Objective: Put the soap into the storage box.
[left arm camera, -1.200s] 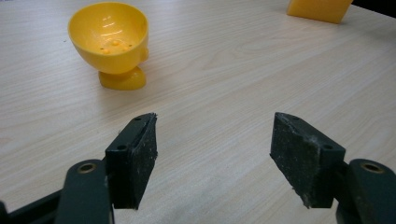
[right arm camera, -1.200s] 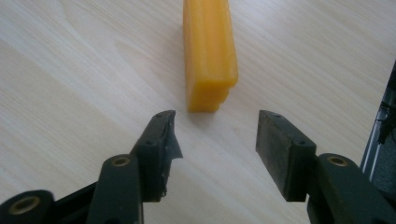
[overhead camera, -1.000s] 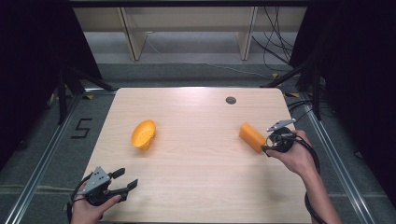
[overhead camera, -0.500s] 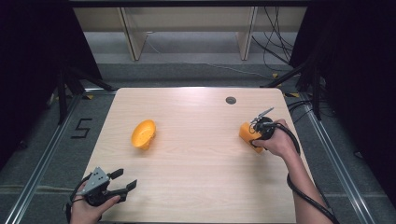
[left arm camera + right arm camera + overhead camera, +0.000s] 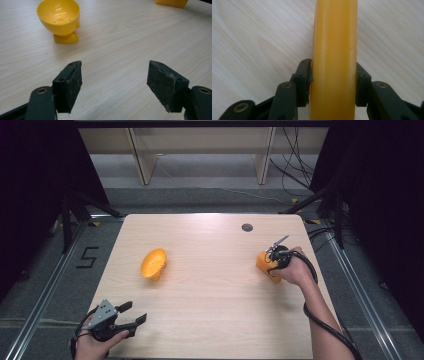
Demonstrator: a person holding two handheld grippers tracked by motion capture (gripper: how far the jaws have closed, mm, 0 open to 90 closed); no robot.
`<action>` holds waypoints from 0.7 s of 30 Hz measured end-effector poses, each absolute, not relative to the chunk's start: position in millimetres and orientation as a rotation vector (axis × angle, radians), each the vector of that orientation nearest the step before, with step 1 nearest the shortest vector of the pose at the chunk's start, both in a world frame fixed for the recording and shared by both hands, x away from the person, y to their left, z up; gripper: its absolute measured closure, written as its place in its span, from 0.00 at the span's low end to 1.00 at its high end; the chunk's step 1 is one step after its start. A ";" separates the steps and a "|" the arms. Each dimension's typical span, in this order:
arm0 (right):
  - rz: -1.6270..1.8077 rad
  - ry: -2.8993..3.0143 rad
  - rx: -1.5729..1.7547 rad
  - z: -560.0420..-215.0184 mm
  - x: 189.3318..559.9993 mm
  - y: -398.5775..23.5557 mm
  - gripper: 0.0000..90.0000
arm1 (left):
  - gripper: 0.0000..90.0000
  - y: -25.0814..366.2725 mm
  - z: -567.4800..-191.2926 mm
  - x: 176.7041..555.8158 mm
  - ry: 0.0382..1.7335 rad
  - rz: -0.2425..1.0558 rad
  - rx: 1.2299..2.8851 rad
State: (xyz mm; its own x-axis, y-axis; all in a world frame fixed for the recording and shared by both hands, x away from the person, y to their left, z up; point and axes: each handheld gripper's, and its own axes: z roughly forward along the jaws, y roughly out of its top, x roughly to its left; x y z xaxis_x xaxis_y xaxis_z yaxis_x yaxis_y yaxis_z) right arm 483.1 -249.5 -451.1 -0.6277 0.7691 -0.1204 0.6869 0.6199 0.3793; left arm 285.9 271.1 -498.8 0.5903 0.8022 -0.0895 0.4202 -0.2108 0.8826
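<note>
Item: orange block, near the right edge of the table, about midway along it; resting on or just above the wood, which cannot be told.
Holder: right gripper, jaws clamped on the block's two flat sides. Grasp judged complete; lifting and placing remain.
Second item: yellow egg-cup-shaped holder, standing left of centre, well apart from the block; untouched, possibly the destination.
Idle tool: left gripper, jaws spread wide with nothing between them, near the front left corner.
</note>
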 end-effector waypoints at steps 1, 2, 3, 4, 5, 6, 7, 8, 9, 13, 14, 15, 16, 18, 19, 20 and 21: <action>0.461 2.586 1.196 -450.5 483.8 -251.4 0.68 | 0.31 271.2 -498.8 286.0 0.990 0.488 1.835; 0.475 2.586 1.182 -451.1 484.9 -252.8 0.68 | 0.30 271.3 -498.9 286.1 0.991 0.487 1.834; 0.482 2.587 1.173 -451.3 484.8 -253.7 0.68 | 0.30 271.3 -498.9 286.1 0.992 0.488 1.834; 0.484 2.587 1.181 -451.2 484.5 -253.9 0.68 | 0.30 271.2 -499.0 286.1 0.992 0.487 1.835; 0.484 2.589 1.176 -451.1 484.5 -254.1 0.68 | 0.30 270.8 -499.4 285.9 0.998 0.480 1.830; 0.477 2.593 1.178 -450.8 484.4 -254.1 0.68 | 0.30 270.0 -500.0 285.7 1.012 0.469 1.819; 0.485 2.608 1.150 -450.2 484.6 -254.5 0.68 | 0.30 269.9 -500.0 285.6 1.013 0.469 1.820; 0.478 2.623 1.145 -449.1 484.0 -254.2 0.69 | 0.30 270.0 -500.1 285.8 1.010 0.467 1.821; 0.475 2.638 1.118 -447.9 483.3 -254.5 0.69 | 0.31 270.1 -500.0 285.8 1.002 0.467 1.822; 0.501 2.713 1.016 -440.2 470.8 -250.0 0.69 | 0.30 268.7 -499.1 285.1 0.984 0.486 1.813; 0.515 2.724 0.982 -438.1 465.9 -248.0 0.69 | 0.29 269.4 -497.8 285.2 0.961 0.512 1.831; 0.517 2.748 0.938 -434.7 459.7 -246.5 0.69 | 0.28 269.4 -497.7 285.1 0.952 0.505 1.826; 0.575 2.767 0.890 -432.9 453.2 -243.8 0.69 | 0.28 268.9 -497.3 285.3 0.931 0.498 1.823; 0.627 2.828 0.735 -426.9 438.9 -239.7 0.69 | 0.27 265.1 -497.0 284.3 0.919 0.458 1.819; 0.638 2.870 0.674 -423.6 429.8 -236.2 0.69 | 0.27 263.6 -497.1 285.6 0.885 0.427 1.824; 0.644 2.910 0.576 -420.9 421.5 -232.2 0.69 | 0.28 260.9 -496.4 285.8 0.875 0.390 1.824; 0.644 2.910 0.576 -420.9 421.5 -232.2 0.69 | 0.28 260.9 -496.4 285.8 0.875 0.390 1.824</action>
State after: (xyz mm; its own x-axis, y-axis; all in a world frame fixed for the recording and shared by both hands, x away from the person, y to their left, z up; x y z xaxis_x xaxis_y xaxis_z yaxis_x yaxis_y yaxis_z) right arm 421.5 -232.2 -420.9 -0.9226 0.3852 -0.0214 0.3402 0.8385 0.4255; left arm 285.8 260.9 -496.4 0.6824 0.7195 -0.1286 0.3854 -0.2048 0.8997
